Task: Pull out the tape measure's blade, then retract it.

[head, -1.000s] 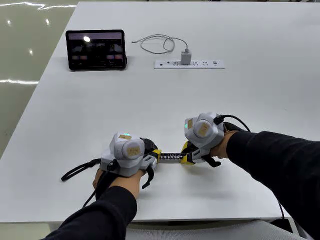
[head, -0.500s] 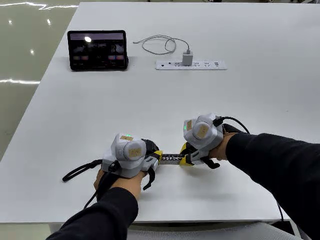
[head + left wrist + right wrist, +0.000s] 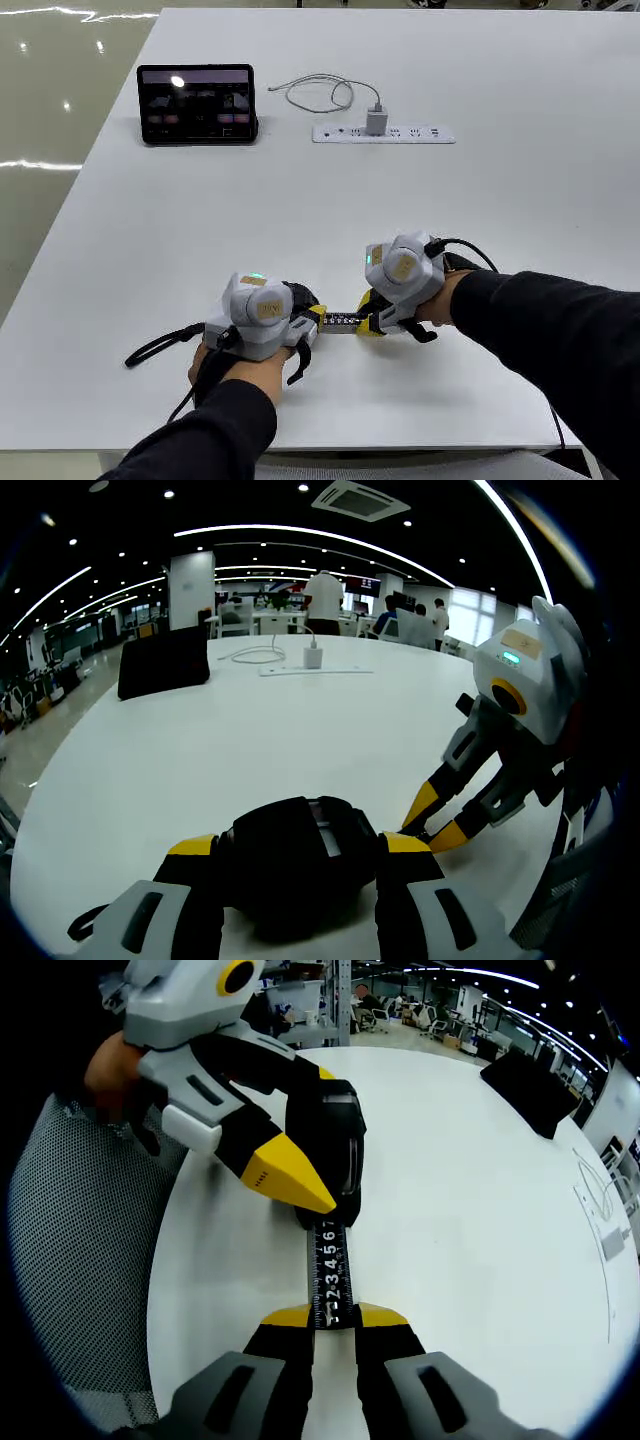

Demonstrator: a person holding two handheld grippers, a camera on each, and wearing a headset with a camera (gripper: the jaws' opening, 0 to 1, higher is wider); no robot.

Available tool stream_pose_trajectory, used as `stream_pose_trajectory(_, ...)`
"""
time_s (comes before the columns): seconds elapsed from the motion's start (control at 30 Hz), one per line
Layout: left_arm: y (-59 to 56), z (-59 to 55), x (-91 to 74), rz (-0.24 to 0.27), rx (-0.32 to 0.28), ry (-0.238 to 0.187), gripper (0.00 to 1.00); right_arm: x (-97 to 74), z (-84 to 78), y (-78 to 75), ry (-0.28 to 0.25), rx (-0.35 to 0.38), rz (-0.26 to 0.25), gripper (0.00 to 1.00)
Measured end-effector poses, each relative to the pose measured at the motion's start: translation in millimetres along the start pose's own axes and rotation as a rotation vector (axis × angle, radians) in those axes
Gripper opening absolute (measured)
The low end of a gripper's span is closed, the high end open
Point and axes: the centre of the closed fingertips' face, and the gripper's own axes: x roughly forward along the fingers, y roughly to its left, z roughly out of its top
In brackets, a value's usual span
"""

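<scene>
Right gripper view shows the right gripper [image 3: 335,1316] pinching the end of the blade [image 3: 332,1255], a short length out of the tape measure case [image 3: 342,1140]. The left gripper [image 3: 298,844] clamps this case on the table [image 3: 300,220], likely so it cannot slide while the blade is drawn.

Black tape measure [image 3: 338,1132] on white table [image 3: 480,1220]
</scene>
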Motion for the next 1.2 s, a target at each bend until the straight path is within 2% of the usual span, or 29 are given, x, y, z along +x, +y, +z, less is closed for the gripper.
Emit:
stream_pose_trajectory(0.3, 0.1, 0.0, 0.2, -0.002, -0.006, -0.002, 0.57, 1.9, 3.6, -0.7, -0.004, -0.001, 0.003, 0.11)
stream_pose_trajectory(0.37, 0.0, -0.2, 0.2, -0.004, -0.004, -0.001, 0.57, 2.4, 5.0, -1.9, -0.003, 0.019, 0.001, 0.11)
stream_pose_trajectory(0.57, 0.1, 0.1, 0.3, -0.002, -0.010, -0.005, 0.57, 3.7, 7.5, -1.2, 0.003, -0.009, 0.000, 0.11)
stream_pose_trajectory(1.2, 0.6, 0.0, 0.1, -0.003, -0.021, -0.001, 0.57, 9.6, 16.9, 0.5, -0.021, -0.009, 0.012, 0.11)
